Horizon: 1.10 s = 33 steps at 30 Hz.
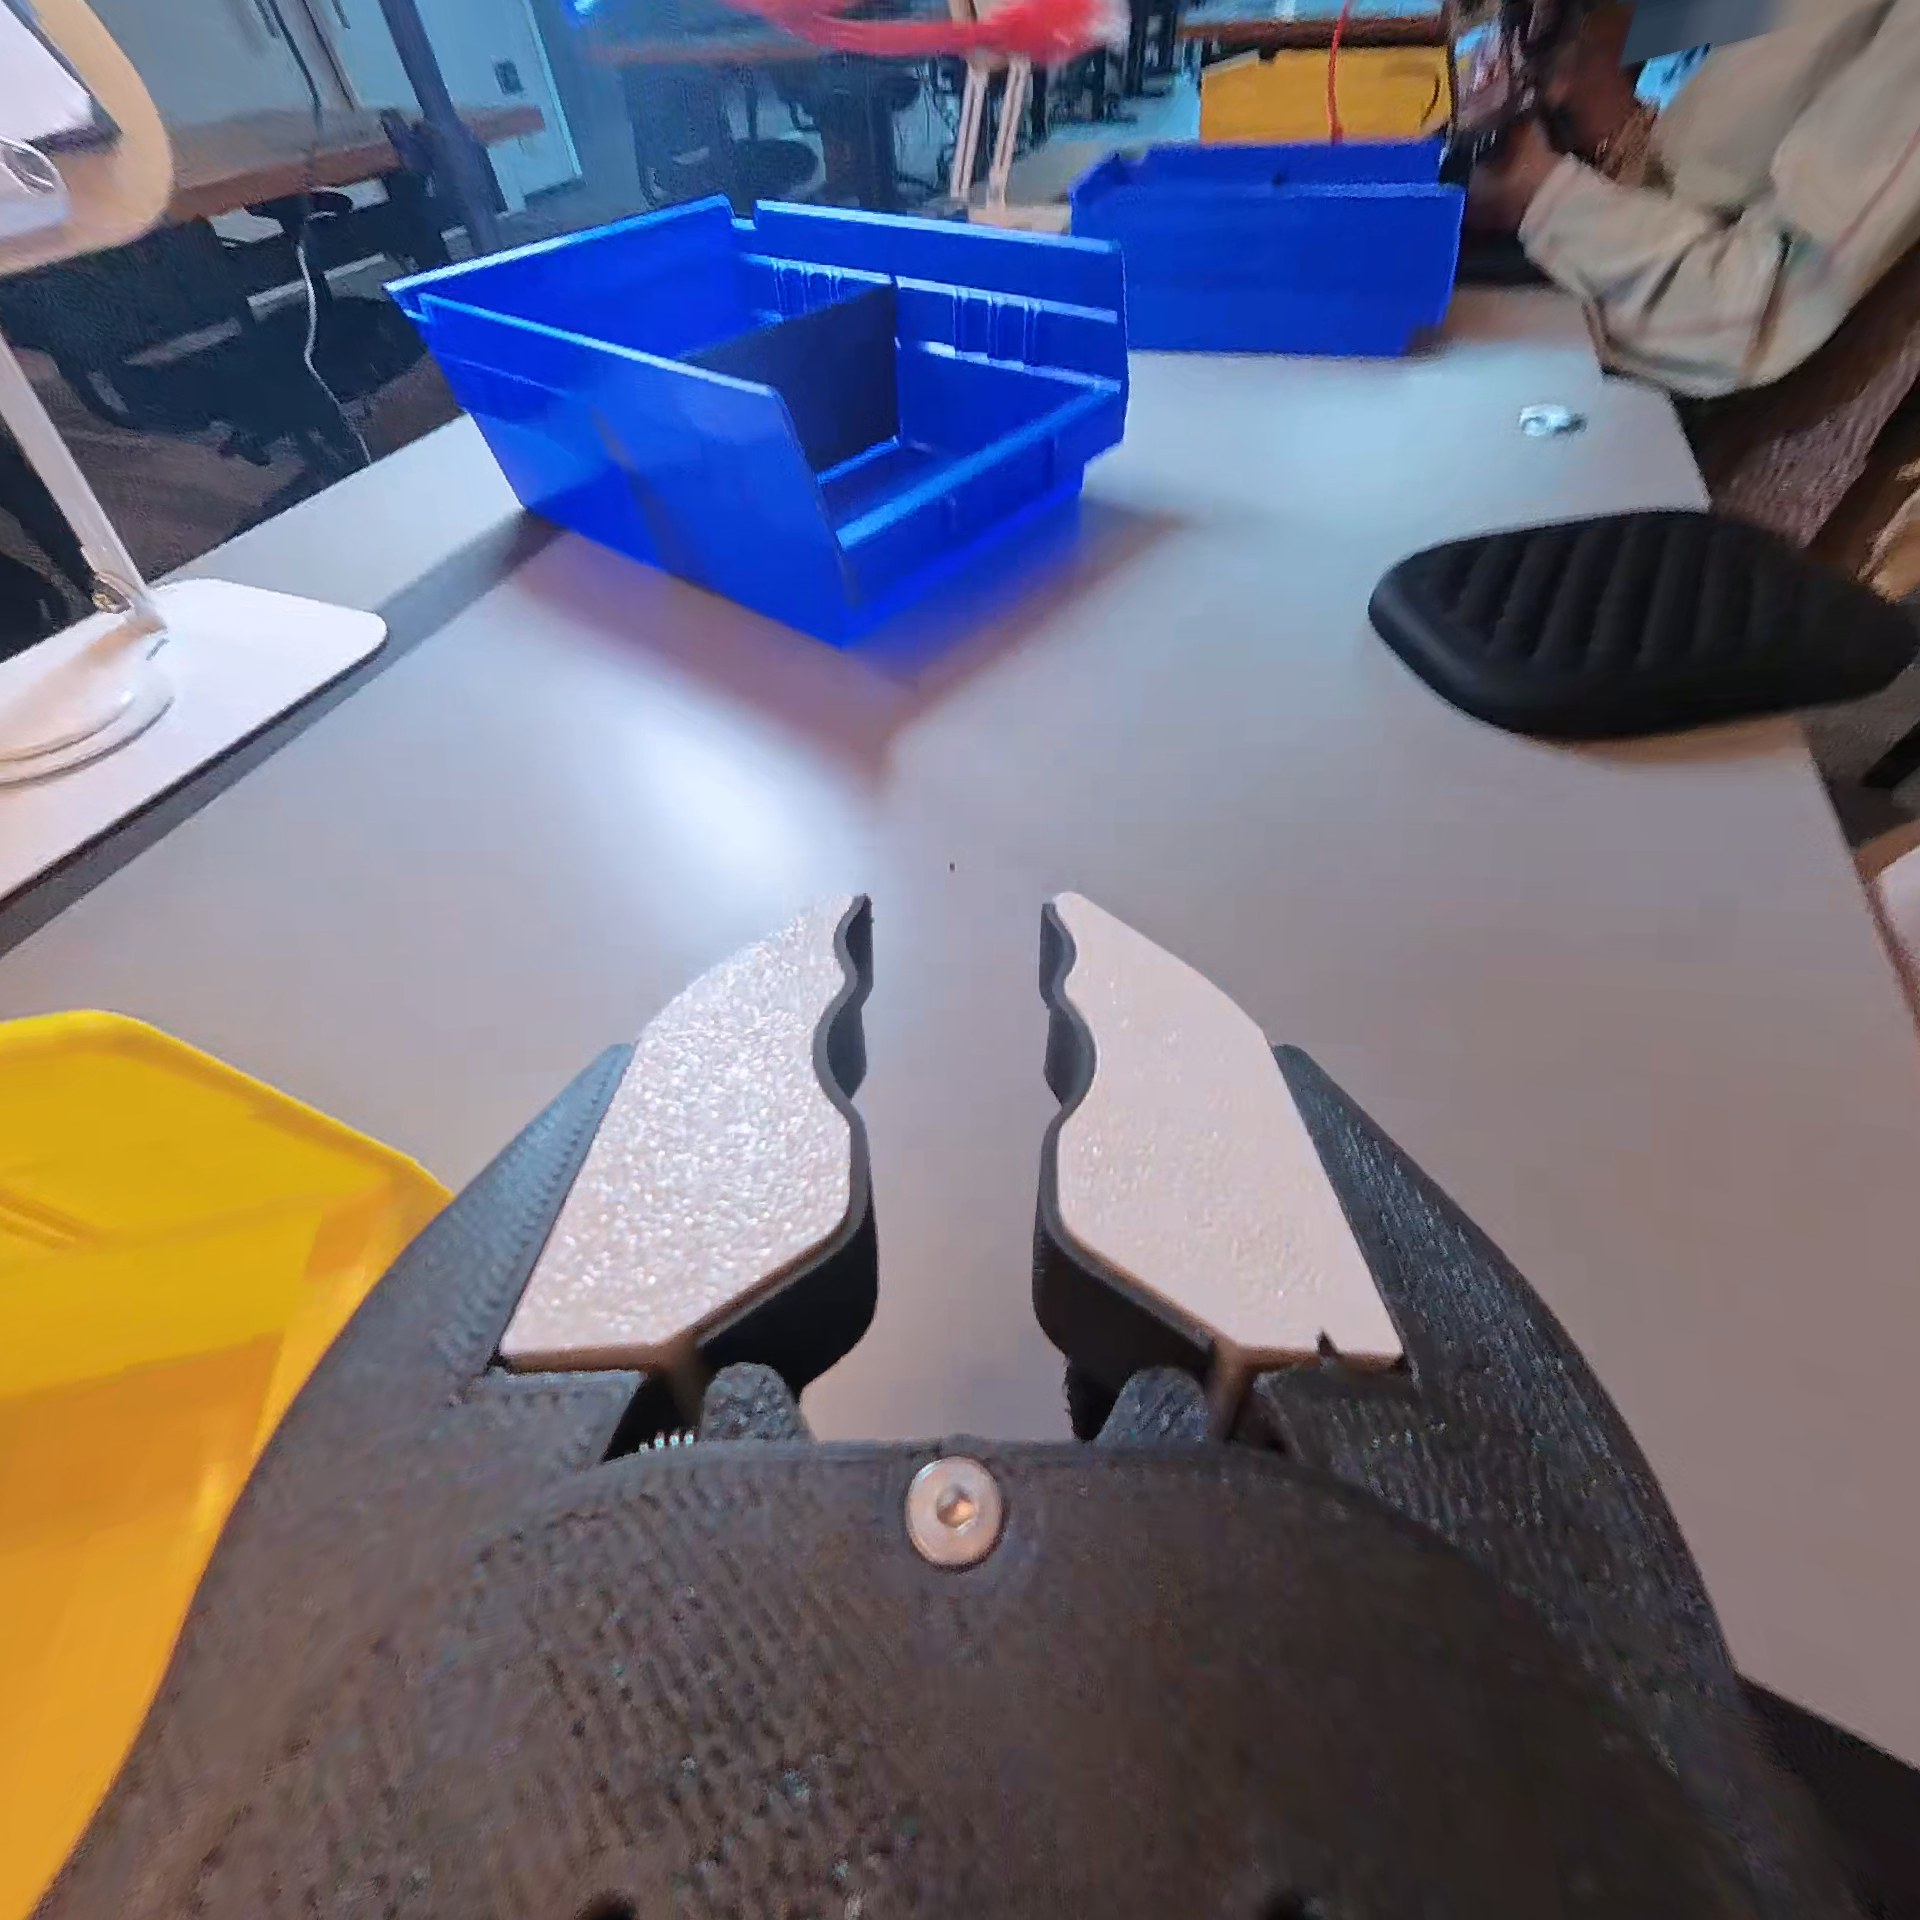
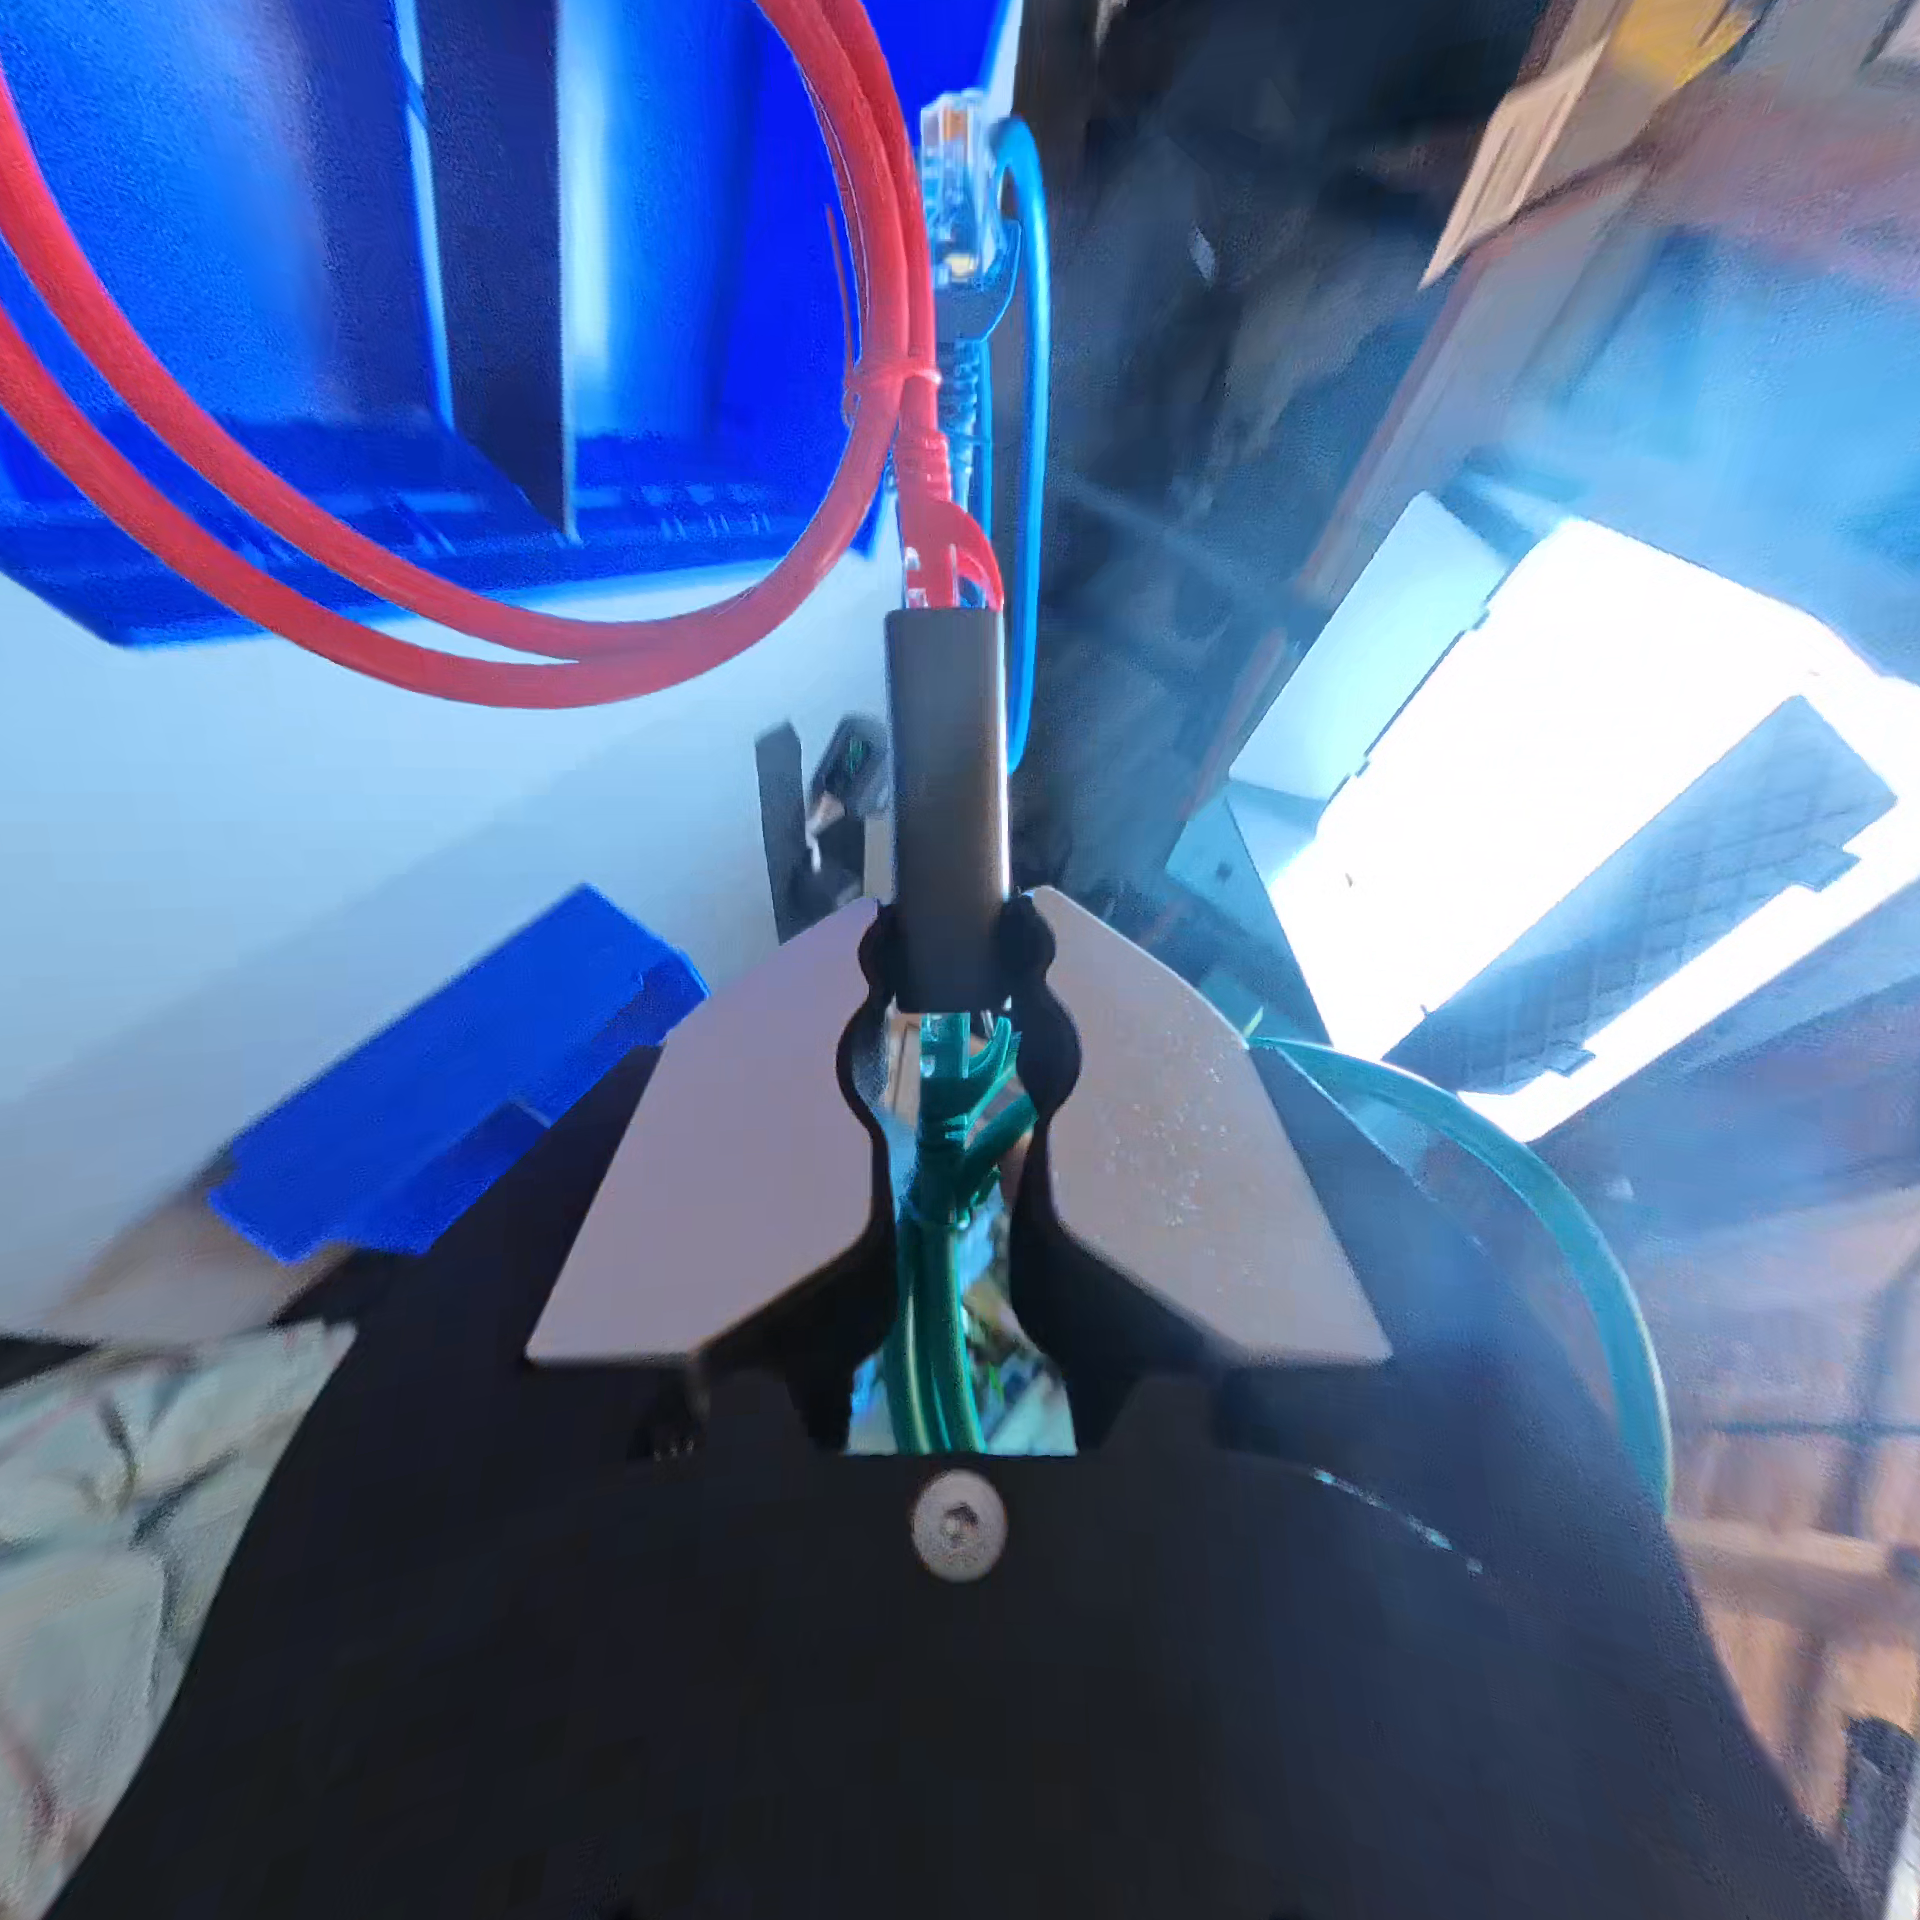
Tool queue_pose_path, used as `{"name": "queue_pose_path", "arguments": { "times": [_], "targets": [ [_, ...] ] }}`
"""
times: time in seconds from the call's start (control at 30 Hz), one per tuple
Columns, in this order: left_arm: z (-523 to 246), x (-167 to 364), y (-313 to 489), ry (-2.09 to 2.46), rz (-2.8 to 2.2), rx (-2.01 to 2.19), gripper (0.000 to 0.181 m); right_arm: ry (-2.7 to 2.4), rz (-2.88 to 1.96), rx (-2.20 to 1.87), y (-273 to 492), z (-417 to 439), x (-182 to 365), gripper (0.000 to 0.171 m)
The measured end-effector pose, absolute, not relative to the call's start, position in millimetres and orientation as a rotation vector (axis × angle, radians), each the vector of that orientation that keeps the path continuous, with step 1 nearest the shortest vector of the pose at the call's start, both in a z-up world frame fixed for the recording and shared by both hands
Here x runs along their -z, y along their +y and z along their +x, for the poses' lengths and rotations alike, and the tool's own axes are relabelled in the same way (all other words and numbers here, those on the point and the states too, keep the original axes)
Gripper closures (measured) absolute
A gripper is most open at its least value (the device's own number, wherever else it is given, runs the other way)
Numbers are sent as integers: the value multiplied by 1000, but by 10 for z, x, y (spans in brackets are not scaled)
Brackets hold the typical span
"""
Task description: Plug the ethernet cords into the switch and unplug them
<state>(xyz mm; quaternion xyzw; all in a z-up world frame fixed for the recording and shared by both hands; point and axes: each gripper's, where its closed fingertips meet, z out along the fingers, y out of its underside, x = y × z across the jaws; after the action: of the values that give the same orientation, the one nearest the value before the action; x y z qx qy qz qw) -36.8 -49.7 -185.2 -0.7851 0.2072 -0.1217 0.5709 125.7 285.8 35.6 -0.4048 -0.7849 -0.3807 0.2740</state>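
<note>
My right gripper [image 2: 954, 914] is shut on a dark grey switch [image 2: 948, 769], seen edge-on and held in the air. A red ethernet cord [image 2: 312, 520] loops to the left, and its plug [image 2: 930, 520] sits in the switch's far end. Green cords [image 2: 945, 1195] run from the switch's near end back between my fingers. A blue cord [image 2: 1029, 416] runs along the right side, and its clear connector [image 2: 956, 177] hangs free beyond the switch. My left gripper [image 1: 956, 914] is open and empty, low over the grey table [image 1: 1247, 935].
A blue bin [image 1: 790, 416] stands ahead of the left gripper, with a second one [image 1: 1268, 249] behind it. A yellow bin [image 1: 135, 1299] is at the near left. A white monitor base [image 1: 156, 675] is on the left. A black ribbed pad [image 1: 1642, 623] and a person's sleeve [image 1: 1714, 260] are on the right. Across from one pair of fingers to the other is roughly 45 centimeters.
</note>
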Motion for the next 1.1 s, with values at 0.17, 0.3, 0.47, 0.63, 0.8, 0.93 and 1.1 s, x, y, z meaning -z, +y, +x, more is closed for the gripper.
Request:
{"name": "queue_pose_path", "arguments": {
  "times": [0.17,0.3,0.47,0.63,0.8,0.93,1.1],
  "targets": [
    [-373,2046,-525,522,-1866,281,152,-2195,-1224,1347,3457,962,-29,150],
    [-359,2101,-540,520,-1870,290,154,-2287,-1341,1401,3700,556,648,150],
    [-346,2105,-547,527,-1868,297,155,-2451,-1278,1372,3806,57,1214,150],
    [-333,2117,-553,532,-1872,312,155,-2479,-1121,1348,3935,-273,1440,149],
    [-305,2148,-556,558,-1882,298,155,-2366,-966,1247,4064,-539,1566,130],
    [-302,2160,-553,561,-1889,292,155,-2268,-777,1180,4067,-660,1484,116],
    [-293,2182,-547,569,-1898,288,155,-2091,-795,754,3729,-788,1227,129]
  ]
}}
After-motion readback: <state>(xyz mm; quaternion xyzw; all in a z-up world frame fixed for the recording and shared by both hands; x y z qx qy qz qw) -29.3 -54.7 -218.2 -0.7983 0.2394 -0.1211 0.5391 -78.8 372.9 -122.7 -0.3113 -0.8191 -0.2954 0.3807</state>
